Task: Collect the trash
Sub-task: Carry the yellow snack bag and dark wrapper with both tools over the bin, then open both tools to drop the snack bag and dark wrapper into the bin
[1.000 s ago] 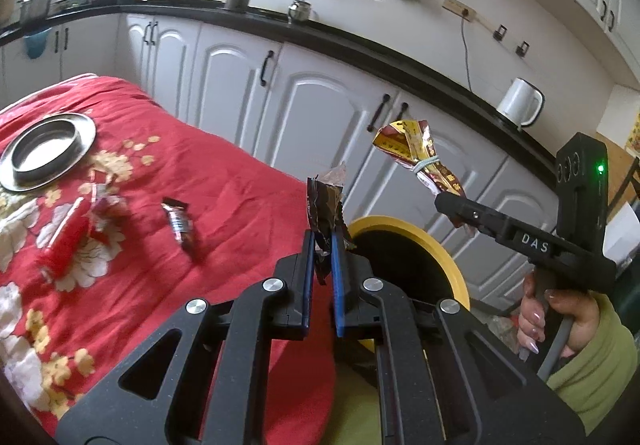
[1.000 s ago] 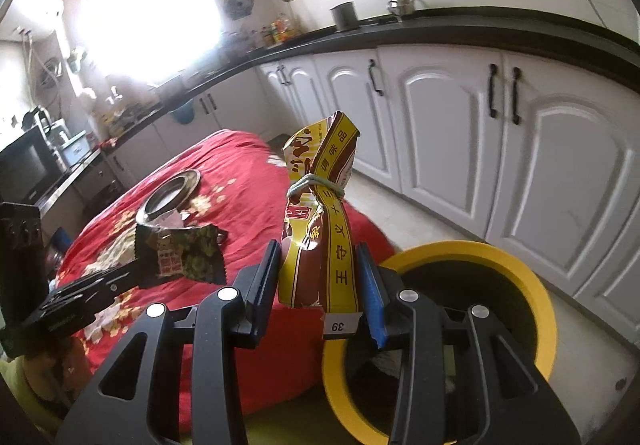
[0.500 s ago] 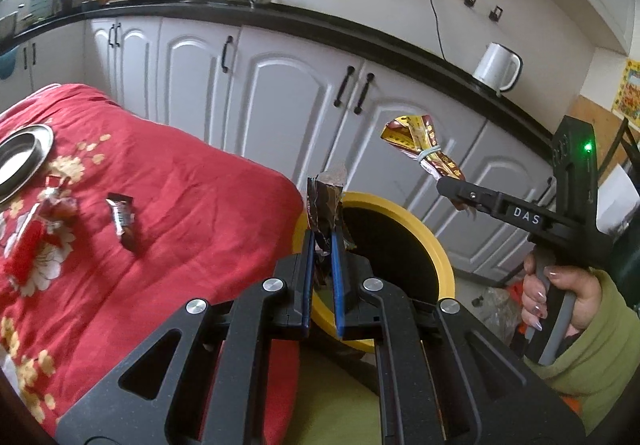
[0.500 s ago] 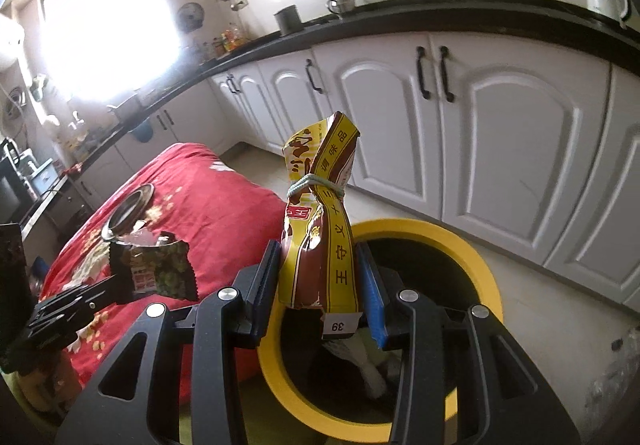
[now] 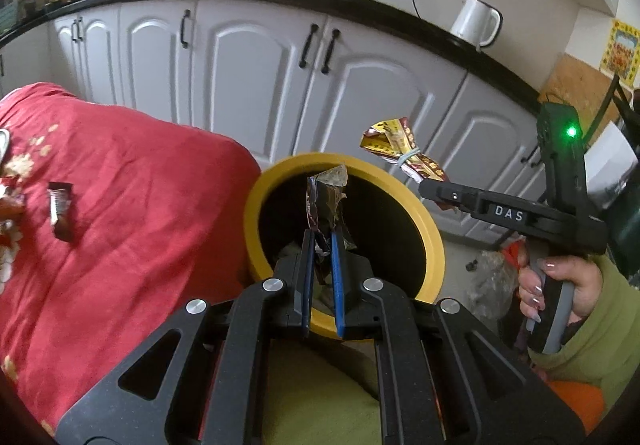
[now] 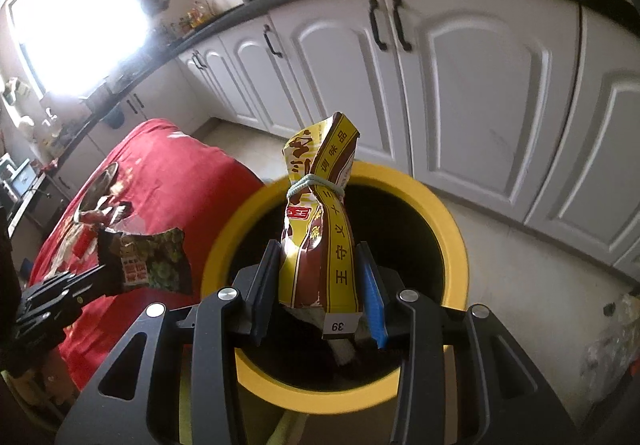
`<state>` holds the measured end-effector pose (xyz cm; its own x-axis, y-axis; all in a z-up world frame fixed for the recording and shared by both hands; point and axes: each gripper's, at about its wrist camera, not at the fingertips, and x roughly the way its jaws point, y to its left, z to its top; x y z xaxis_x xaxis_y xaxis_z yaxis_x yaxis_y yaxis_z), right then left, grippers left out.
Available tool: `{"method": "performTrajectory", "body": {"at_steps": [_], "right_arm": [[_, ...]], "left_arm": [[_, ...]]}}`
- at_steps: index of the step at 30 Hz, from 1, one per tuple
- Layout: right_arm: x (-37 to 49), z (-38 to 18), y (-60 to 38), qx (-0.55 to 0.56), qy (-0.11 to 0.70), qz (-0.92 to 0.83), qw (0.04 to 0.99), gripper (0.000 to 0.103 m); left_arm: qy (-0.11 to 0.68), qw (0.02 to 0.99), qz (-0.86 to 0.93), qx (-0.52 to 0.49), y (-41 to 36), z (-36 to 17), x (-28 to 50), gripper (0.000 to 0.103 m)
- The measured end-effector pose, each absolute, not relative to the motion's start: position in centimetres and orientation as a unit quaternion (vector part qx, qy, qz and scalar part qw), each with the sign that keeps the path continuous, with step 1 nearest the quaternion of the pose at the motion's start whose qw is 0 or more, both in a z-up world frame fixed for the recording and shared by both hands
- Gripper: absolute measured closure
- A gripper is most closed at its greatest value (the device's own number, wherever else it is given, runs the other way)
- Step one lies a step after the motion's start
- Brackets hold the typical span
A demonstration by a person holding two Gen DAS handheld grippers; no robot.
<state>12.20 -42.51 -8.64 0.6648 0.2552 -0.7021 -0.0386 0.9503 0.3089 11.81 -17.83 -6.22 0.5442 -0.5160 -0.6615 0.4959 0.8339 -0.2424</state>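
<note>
Since a second ago both views have swung away from the red cloth and onto the bin: the yellow-rimmed bin that sat low and half hidden now fills the centre of each frame, and the steel plate has slid almost out of the left edge of the left wrist view.

The white cabinets run across the upper half of both frames under a black countertop, with a white kettle at upper right of the left wrist view. The red flowered cloth takes the left side, its edge just beside the bin's rim. In the right wrist view the bin's dark mouth lies directly behind the fingers, with pale rubbish dimly visible at the bottom.

The right gripper is clamped on a yellow and brown snack bag, tied at the neck with a pale band, standing upright over the bin opening. The left gripper is pinched narrow on a dark crumpled wrapper, also held above the bin mouth. A hand in a green sleeve grips the right tool's handle at the right edge.

On the cloth, at mid-left of the left wrist view, a small dark wrapper lies alone, with more litter cut off at the edge.
</note>
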Motion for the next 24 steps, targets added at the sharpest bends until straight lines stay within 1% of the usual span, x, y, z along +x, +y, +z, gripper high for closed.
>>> {"method": "performTrajectory", "body": {"at_steps": [8,18,21,22,23,24], "right_arm": [[12.5,-10.4,-43.6,0.152,0.421,0.078,0.891,0.066],[13.0,-11.3,-44.2,0.174,0.43,0.081,0.882,0.066],[13.0,-11.2,-44.4,0.183,0.426,0.081,0.882,0.064],[13.1,-11.2,-44.6,0.188,0.424,0.078,0.882,0.053],[13.0,-11.2,-44.7,0.191,0.423,0.075,0.883,0.043],[13.0,-11.2,-44.9,0.196,0.419,0.071,0.884,0.042]], "left_arm": [[0.406,0.861,-0.307,0.007,-20.0,-8.3,12.4,0.099],[0.425,0.848,-0.317,0.015,-21.5,-10.1,13.4,0.099],[0.427,0.846,-0.32,0.014,-21.8,-10.3,13.7,0.098],[0.427,0.845,-0.32,0.013,-21.7,-10.4,13.7,0.097],[0.426,0.847,-0.316,0.013,-21.7,-10.4,13.7,0.089],[0.425,0.849,-0.314,0.014,-21.6,-10.4,13.6,0.076]]}}
